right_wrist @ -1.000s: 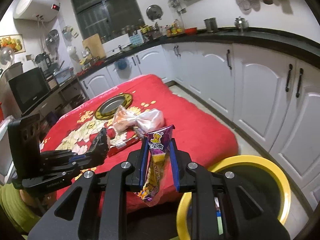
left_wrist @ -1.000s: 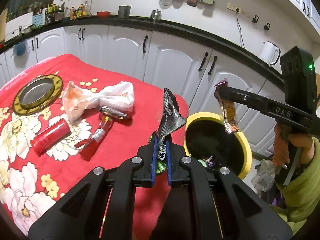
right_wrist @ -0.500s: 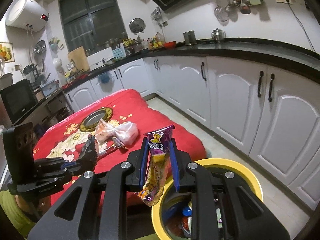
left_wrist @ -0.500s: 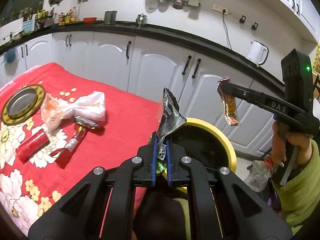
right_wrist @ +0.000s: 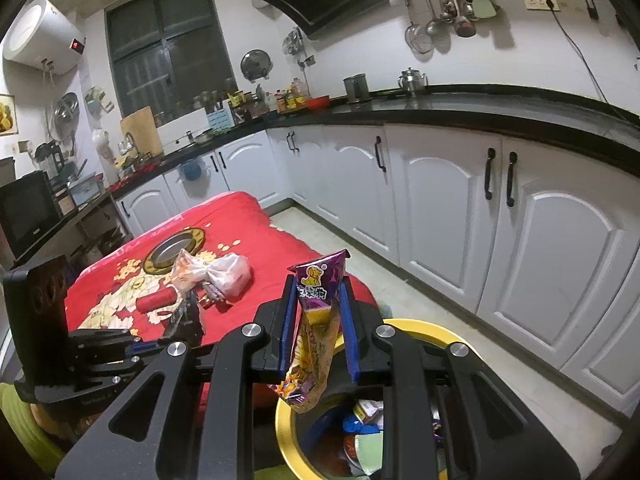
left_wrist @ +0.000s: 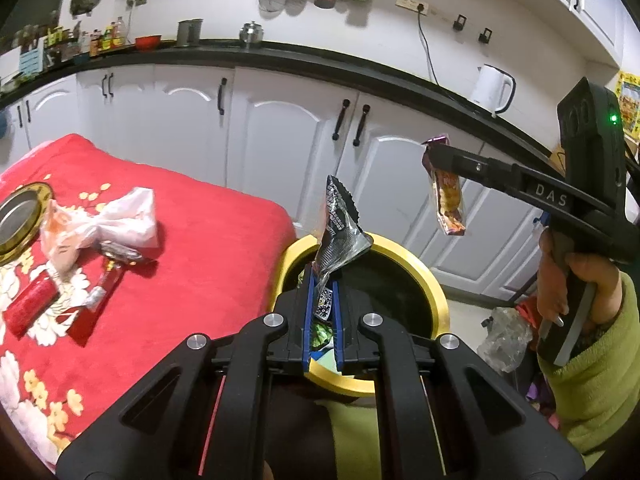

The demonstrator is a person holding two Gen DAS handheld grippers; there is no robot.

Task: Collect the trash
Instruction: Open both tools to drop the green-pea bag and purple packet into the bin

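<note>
both grippers carry a piece of trash each, and both hang over or near the yellow-rimmed bin (left_wrist: 434, 292) beside the table, so the step in hand looks like the drop. the left gripper (left_wrist: 321, 304) is clamped tight on a crumpled black-and-silver wrapper (left_wrist: 338, 236), pinching its lower end so the rest stands up above the fingers; the bin's dark mouth shows straight behind and below the fingertips, which suits a release here. the right gripper (right_wrist: 318, 328) is closed on a purple snack packet (right_wrist: 316, 320), held at its middle so the top sticks up and the bottom dangles toward the bin, whose rim (right_wrist: 286, 432) and heap of rubbish lie just under it. from the left camera that packet (left_wrist: 448, 200) hangs beyond the far rim, so it may need a little more travel inward. more trash waits on the red flowered tablecloth (left_wrist: 208, 240): a knotted plastic bag (left_wrist: 104, 220), a red can (left_wrist: 30, 304) and flat wrappers (left_wrist: 100, 288).
</note>
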